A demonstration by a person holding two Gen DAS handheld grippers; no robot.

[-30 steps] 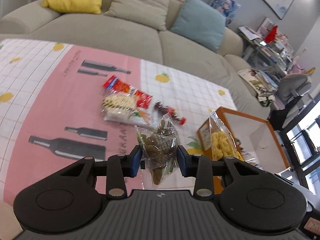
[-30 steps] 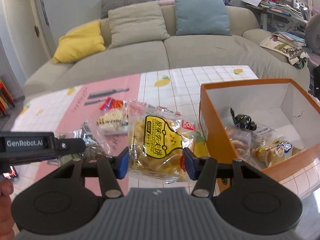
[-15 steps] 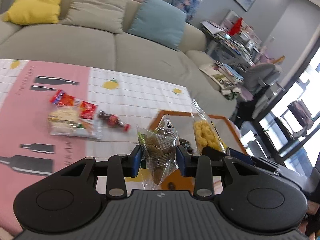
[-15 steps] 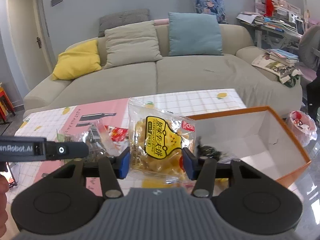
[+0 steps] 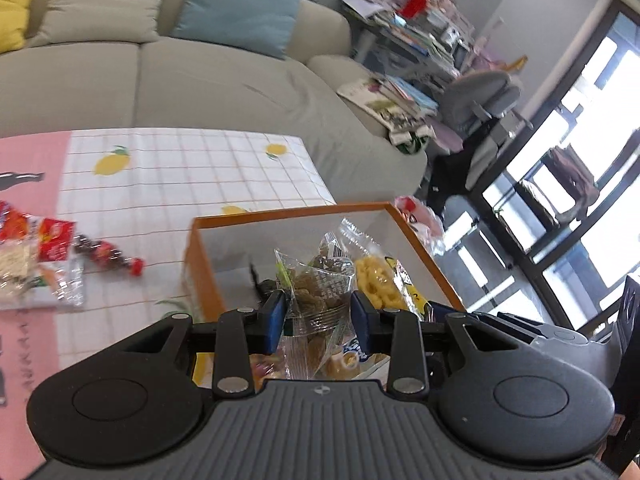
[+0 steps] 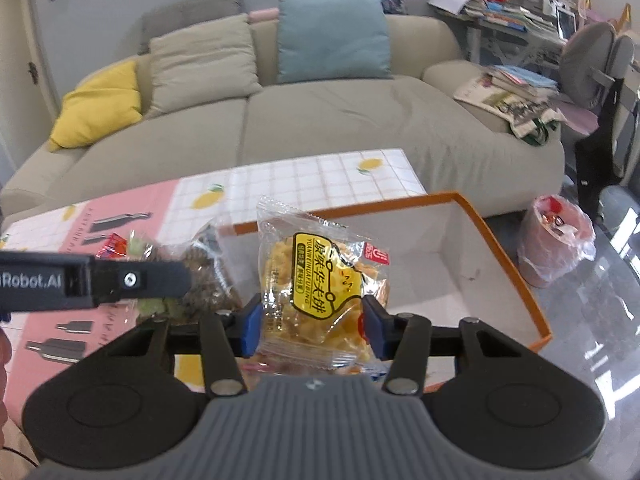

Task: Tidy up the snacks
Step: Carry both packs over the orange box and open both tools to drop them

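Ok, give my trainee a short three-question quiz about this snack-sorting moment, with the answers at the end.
1. True or false: the left gripper holds a clear packet of brown snacks.
2. What does the right gripper hold: A) a red candy, B) a yellow-labelled snack packet, C) nothing?
3. Fill in: both packets hang over the open ____ box.

Key: 1 true; 2 B; 3 orange. Other snacks, including a red-wrapped candy, lie on the table.
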